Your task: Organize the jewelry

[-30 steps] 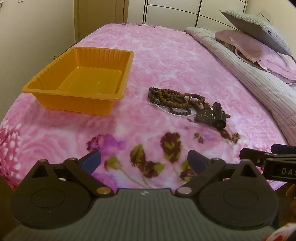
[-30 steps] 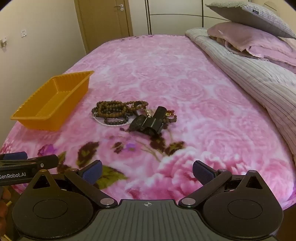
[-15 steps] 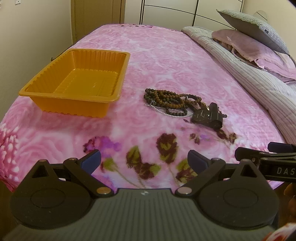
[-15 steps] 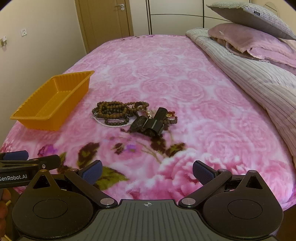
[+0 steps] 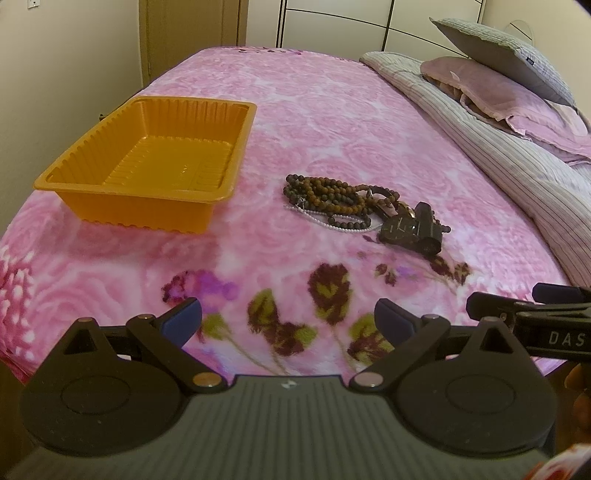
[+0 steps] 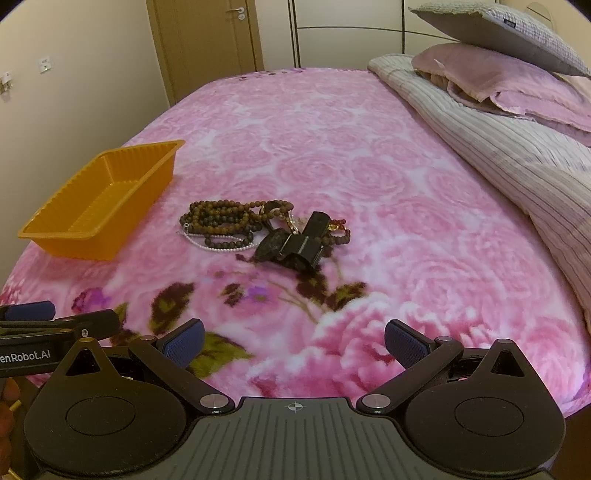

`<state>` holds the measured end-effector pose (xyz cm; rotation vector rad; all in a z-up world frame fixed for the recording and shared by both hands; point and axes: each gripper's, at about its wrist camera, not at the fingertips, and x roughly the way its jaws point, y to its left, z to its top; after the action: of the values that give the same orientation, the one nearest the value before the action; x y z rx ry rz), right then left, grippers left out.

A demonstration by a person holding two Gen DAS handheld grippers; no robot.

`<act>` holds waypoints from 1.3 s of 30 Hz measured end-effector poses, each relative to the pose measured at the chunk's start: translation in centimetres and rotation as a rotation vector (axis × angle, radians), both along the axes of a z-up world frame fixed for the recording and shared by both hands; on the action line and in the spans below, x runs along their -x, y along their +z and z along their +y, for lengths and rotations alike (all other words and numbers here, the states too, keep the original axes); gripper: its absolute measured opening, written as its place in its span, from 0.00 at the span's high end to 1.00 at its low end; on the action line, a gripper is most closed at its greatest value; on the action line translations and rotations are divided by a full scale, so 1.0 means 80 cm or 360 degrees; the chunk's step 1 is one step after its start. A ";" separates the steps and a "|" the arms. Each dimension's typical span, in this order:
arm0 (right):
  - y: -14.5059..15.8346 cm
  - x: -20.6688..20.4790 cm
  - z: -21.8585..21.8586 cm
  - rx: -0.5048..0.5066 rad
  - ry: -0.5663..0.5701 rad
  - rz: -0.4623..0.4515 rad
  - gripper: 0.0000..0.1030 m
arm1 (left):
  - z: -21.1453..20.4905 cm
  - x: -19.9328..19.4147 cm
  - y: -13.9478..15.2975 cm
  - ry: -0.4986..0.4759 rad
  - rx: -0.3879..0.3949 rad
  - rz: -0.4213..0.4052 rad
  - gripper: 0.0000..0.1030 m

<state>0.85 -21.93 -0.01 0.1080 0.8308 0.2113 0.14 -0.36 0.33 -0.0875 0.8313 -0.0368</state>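
Note:
A pile of brown bead strings (image 5: 327,197) (image 6: 221,219) lies on the pink floral bed, with a thin white bead strand along its near side and a black watch (image 5: 412,229) (image 6: 299,245) at its right end. An empty orange tray (image 5: 155,162) (image 6: 99,203) stands to the left of the pile. My left gripper (image 5: 288,323) is open and empty, near the bed's front edge. My right gripper (image 6: 293,341) is open and empty, also at the front edge, short of the pile.
A striped folded blanket (image 6: 498,147) and pillows (image 6: 509,33) lie along the right side of the bed. A door (image 6: 207,44) and wardrobe stand behind. Each gripper's side shows in the other's view, at the right edge (image 5: 535,325) and the left edge (image 6: 44,332).
Both views have shifted slightly; the left gripper has risen and tilted a little, so the tray and beads sit lower in its view. Both grippers stay open.

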 end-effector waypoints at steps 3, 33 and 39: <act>-0.001 0.001 -0.001 0.0001 0.0000 0.0001 0.00 | -0.002 0.001 -0.001 -0.0006 0.0000 -0.0001 0.03; -0.007 0.000 -0.002 0.0011 -0.0009 0.0019 0.00 | -0.002 0.001 -0.005 -0.0010 0.0010 0.0005 0.03; -0.006 -0.001 -0.001 0.0006 -0.0009 0.0020 0.00 | -0.002 0.002 -0.005 -0.0012 0.0012 0.0007 0.03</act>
<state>0.92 -22.04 -0.47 0.1081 0.8430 0.2039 0.01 -0.53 -0.07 -0.0918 0.8359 -0.0470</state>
